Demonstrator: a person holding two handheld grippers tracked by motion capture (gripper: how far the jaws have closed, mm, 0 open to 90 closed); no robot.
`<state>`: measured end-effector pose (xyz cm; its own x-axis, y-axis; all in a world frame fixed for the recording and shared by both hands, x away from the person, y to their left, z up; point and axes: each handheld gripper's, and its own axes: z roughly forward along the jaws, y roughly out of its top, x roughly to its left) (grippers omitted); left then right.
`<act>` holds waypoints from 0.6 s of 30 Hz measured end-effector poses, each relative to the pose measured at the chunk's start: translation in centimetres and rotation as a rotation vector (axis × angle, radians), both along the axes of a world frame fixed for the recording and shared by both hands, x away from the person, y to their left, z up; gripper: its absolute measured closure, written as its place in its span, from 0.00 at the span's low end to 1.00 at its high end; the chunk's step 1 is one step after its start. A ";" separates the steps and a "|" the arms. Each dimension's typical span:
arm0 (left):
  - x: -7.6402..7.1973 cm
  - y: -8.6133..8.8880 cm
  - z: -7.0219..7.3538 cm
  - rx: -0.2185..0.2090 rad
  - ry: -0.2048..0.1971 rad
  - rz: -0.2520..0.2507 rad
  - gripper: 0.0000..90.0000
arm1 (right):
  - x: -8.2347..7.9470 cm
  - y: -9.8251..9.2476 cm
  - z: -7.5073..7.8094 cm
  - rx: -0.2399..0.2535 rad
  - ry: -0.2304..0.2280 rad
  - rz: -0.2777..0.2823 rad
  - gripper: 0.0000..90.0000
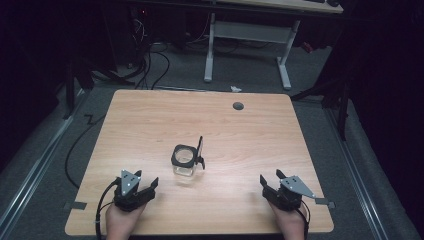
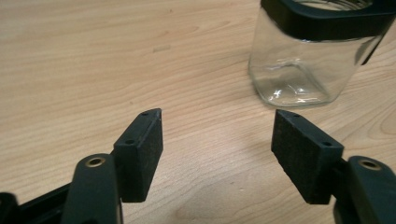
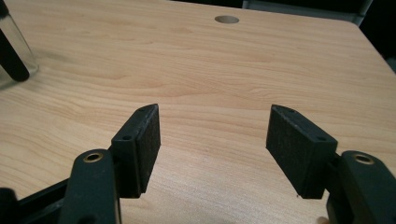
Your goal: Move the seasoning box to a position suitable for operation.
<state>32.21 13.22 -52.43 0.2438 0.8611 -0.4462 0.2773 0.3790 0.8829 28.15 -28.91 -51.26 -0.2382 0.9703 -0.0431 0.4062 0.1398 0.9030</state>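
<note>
Wooden table bears a glass jar between the gaping, empty left gripper and right gripper.

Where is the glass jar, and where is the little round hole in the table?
glass jar [image 1: 183, 161]: high view, on its black square rim.
round hole [image 1: 238, 105]: high view, on the hole's dark middle, far side of table [image 1: 150, 120].

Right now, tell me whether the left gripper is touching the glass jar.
Apart. The left gripper view shows bare table between the open left gripper and the glass jar; the high view shows that gap too.
</note>
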 end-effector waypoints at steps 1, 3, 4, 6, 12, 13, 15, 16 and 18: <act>0.1 0.1 -0.2 0.005 -0.001 0.004 0.41 | 0.0 -0.2 -0.1 0.020 0.003 0.000 0.40; 0.1 0.1 -0.3 0.008 -0.002 0.002 0.43 | 0.1 -0.3 -0.3 0.021 0.013 0.005 0.40; 0.1 0.1 -0.4 0.012 -0.001 -0.001 0.43 | 0.2 -0.3 -0.4 0.017 0.017 0.007 0.40; 0.1 -0.1 -0.6 0.023 -0.011 -0.002 0.44 | 0.2 -0.3 -0.4 0.019 0.021 0.013 0.40; -0.1 0.0 -0.3 0.006 -0.044 0.003 0.47 | 0.1 -0.1 -0.4 0.016 0.006 0.021 0.41; -0.1 0.0 -0.4 0.009 -0.049 0.002 0.47 | 0.1 -0.1 -0.4 0.017 0.006 0.024 0.41; -0.1 0.0 -0.5 0.020 -0.060 0.005 0.47 | 0.0 0.0 -0.4 0.021 0.008 0.025 0.41; -0.1 0.0 -0.6 0.024 -0.061 0.009 0.47 | 0.0 0.0 -0.4 0.016 0.007 0.030 0.42; 0.0 0.1 -0.8 0.032 -0.066 0.008 0.46 | -0.1 0.1 -0.4 0.013 -0.001 0.029 0.43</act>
